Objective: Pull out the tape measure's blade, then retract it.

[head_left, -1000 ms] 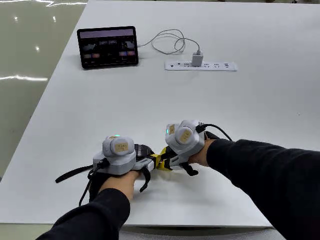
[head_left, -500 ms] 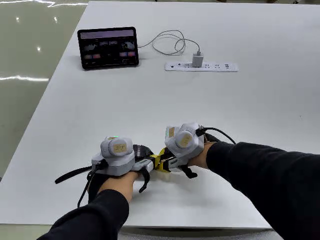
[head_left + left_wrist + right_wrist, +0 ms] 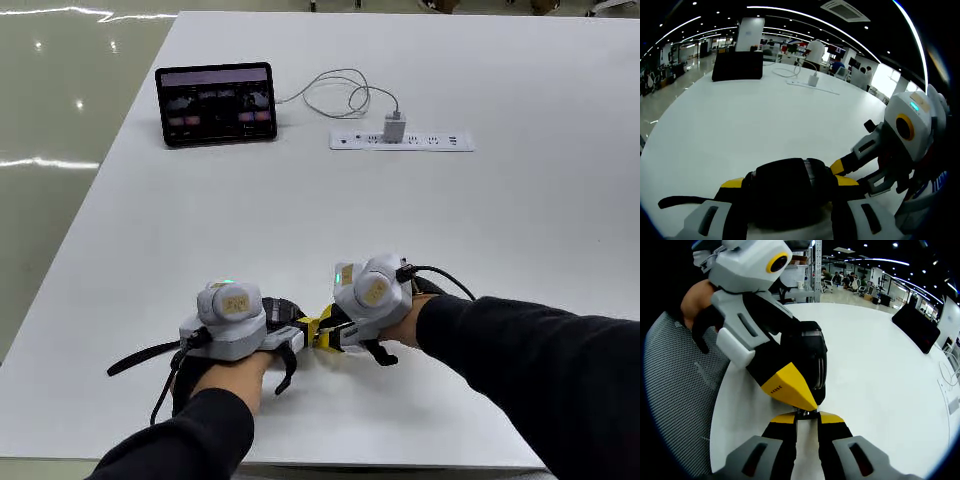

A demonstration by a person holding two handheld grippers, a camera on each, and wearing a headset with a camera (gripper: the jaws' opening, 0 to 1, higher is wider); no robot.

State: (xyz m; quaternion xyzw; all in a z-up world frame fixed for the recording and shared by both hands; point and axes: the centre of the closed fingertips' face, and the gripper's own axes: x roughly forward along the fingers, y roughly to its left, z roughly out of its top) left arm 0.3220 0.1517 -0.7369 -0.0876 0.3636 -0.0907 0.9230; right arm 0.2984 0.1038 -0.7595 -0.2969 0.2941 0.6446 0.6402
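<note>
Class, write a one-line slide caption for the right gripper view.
Right claw pinching the blade tip of a black tape measure gripped by the left claw, at a white table.

Our left arm [image 3: 190,440] and right arm [image 3: 520,360], both in black sleeves, reach in low, near us. Our left hand [image 3: 235,375] holds the white and grey left gripper [image 3: 298,330]. Its jaws point right and squeeze the black round tape measure [image 3: 790,192]. Our right hand [image 3: 400,320] holds the white and grey right gripper [image 3: 330,333]. Its jaws point left, pinched nearly together on the tape measure's edge. The two grippers sit tip to tip.
</note>
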